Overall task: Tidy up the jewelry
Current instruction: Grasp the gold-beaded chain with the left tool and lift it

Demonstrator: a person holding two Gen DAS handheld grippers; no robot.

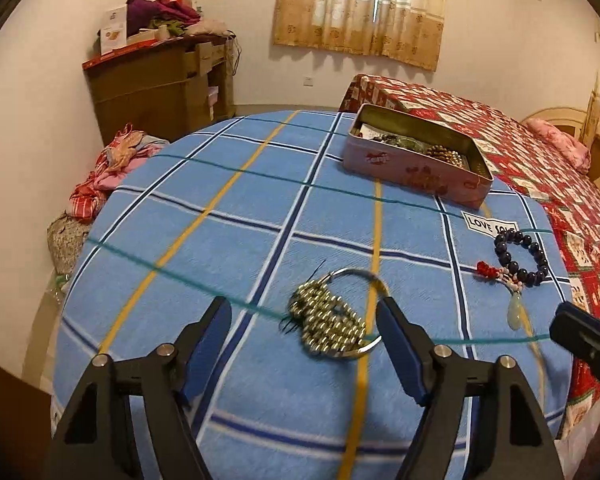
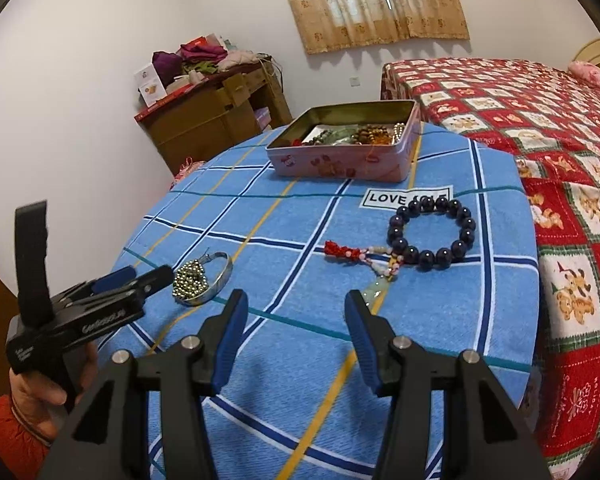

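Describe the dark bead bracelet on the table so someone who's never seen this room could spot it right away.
Start at the round table with the blue plaid cloth and find the open pink tin at its far side. In front of the tin, by the LOVE label, lies the dark bead bracelet. Unlike the silver bangle with small metallic beads, it has large navy beads, a red tassel and a pale green pendant.

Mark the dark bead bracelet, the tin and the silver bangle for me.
dark bead bracelet (image 2: 462, 236), right wrist view, bead on its right side
tin (image 2: 340, 166), right wrist view, front wall
silver bangle (image 1: 354, 271), left wrist view, top arc
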